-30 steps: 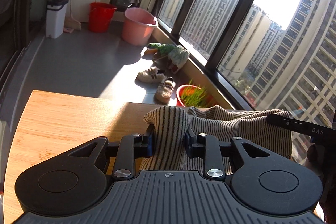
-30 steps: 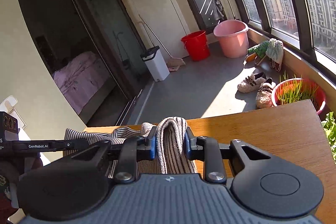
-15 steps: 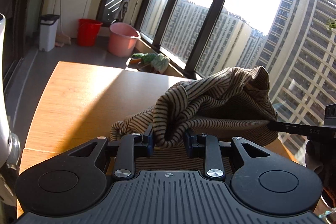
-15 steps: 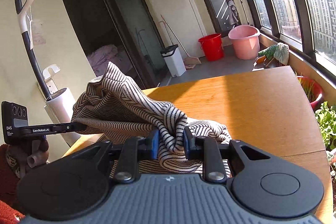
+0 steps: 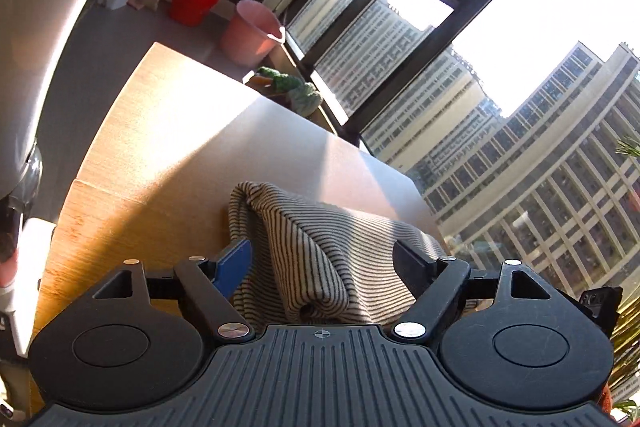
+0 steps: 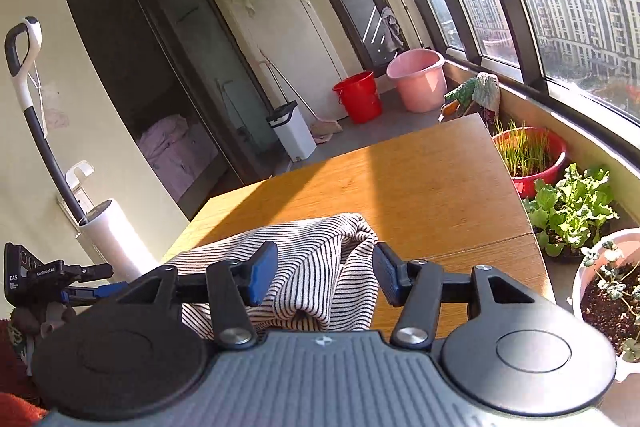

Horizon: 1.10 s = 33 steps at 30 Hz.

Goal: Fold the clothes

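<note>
Striped garment (image 5: 320, 251) bunched on the wooden table (image 5: 168, 147), at its near edge. Left gripper (image 5: 322, 259) spread wide around the garment's folded ridge, released. Right gripper (image 6: 320, 269) likewise parted, cloth between the fingers, not clamped.

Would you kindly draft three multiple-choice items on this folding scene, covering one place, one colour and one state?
1. Where does the striped garment lie?
A. on the wooden table
B. in the pink tub
C. on the floor

2. What colour is the bucket beside the pink tub?
A. blue
B. red
C. white

3. How stand the jaws of the left hand-held gripper and the right hand-held gripper?
A. both shut on cloth
B. only the left open
C. both open

Key: 1 A, the cloth rests on the tabletop; 2 B, it is plainly red; 3 C, each view shows fingers spread either side of the cloth.
</note>
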Tool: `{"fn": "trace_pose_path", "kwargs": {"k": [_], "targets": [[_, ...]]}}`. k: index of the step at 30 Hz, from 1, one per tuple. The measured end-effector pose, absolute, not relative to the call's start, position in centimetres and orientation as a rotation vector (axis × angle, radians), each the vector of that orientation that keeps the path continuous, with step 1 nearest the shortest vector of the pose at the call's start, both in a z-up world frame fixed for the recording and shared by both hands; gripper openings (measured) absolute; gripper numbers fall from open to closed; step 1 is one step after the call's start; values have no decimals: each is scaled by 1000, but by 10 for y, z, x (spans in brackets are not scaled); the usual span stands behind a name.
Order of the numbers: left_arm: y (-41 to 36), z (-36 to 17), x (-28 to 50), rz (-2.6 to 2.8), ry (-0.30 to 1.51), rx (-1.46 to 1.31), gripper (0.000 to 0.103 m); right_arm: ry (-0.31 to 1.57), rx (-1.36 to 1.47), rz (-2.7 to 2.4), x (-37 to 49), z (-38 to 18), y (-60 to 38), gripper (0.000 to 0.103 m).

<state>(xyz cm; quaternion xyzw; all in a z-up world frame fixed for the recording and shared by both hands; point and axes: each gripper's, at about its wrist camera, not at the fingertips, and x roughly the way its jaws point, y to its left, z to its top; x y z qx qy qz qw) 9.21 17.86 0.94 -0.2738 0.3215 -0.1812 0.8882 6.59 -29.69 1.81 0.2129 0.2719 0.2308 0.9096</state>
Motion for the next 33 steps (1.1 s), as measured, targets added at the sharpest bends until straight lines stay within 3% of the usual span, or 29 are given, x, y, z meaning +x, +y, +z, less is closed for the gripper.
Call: {"fn": "trace_pose_path", "kwargs": {"k": [4, 6, 8, 14, 18, 22, 29, 33], "targets": [[141, -8, 113, -350, 755, -462, 86, 644, 422, 491, 86, -7, -261, 59], [133, -15, 117, -349, 771, -444, 81, 687, 411, 494, 89, -22, -248, 59], [128, -19, 119, -345, 770, -422, 62, 715, 407, 501, 91, -35, -238, 59], [126, -2, 158, -292, 712, -354, 37, 663, 315, 496, 123, -21, -217, 37], [130, 27, 157, -308, 624, -365, 34, 568, 318, 509, 132, 14, -218, 26], [127, 31, 126, -349, 584, -349, 35, 503, 287, 546, 102, 33, -223, 26], [126, -18, 97, -336, 687, -335, 39, 617, 283, 516, 64, -6, -232, 26], [140, -33, 92, -298, 736, -360, 51, 679, 277, 456, 61, -32, -240, 31]]}}
